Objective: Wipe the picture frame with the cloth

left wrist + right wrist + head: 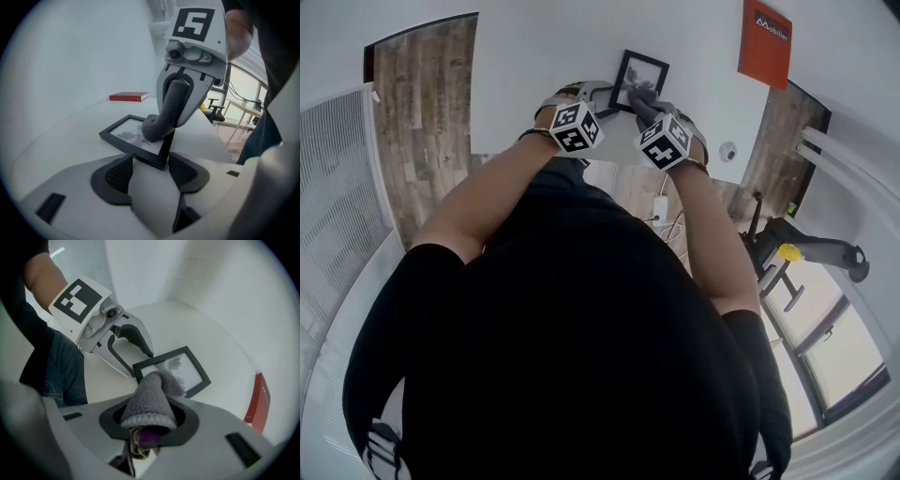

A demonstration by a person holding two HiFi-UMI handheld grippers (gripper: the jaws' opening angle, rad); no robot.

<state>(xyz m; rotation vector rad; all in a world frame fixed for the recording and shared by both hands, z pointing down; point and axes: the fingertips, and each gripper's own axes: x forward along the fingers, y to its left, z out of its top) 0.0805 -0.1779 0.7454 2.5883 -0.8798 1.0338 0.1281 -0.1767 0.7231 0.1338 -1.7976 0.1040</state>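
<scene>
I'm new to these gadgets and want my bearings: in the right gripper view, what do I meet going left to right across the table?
The left claw → picture frame → red book. The cloth in the right claw overlaps the frame, so it is left out.

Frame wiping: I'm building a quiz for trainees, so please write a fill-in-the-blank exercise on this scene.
1. The right gripper holds a ____ cloth against the frame.
2. The left gripper clamps the frame at its ____.
3. Beyond the frame lies a flat ____ box.

Missing words: grey; corner; red.
</scene>
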